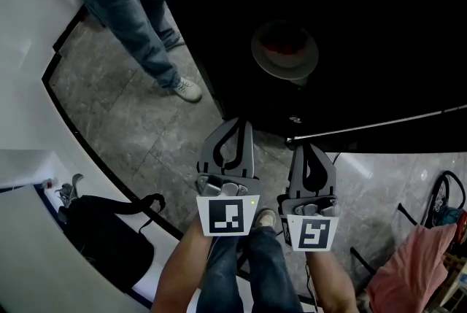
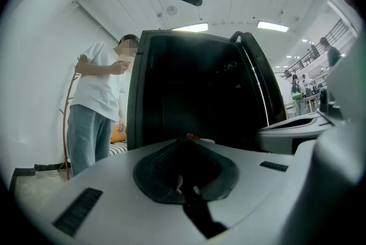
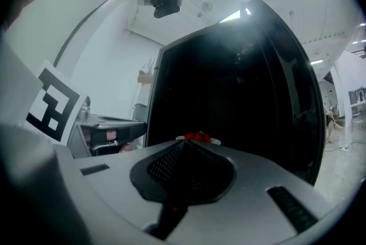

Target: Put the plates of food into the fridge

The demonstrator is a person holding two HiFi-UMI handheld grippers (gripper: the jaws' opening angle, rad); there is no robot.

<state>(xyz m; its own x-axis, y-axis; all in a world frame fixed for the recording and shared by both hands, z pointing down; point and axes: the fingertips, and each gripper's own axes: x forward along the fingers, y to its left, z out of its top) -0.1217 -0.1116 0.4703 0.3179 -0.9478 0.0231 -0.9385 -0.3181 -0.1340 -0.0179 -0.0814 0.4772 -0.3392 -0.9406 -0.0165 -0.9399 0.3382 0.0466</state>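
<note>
Head view shows the plate (image 1: 284,60) of red food inside the dark fridge (image 1: 350,5). We hold left gripper (image 1: 238,122) and right gripper (image 1: 303,149) clenched — both empty.

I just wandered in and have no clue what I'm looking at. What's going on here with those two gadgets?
A person holds a tool in each hand, both aimed at a plate of red food on a large black surface just ahead. The left tongs and the right tongs are both shut and empty, side by side, short of the plate and not touching it. A bystander in jeans stands off to the left on the stone floor. Nothing has been picked up yet.
</note>
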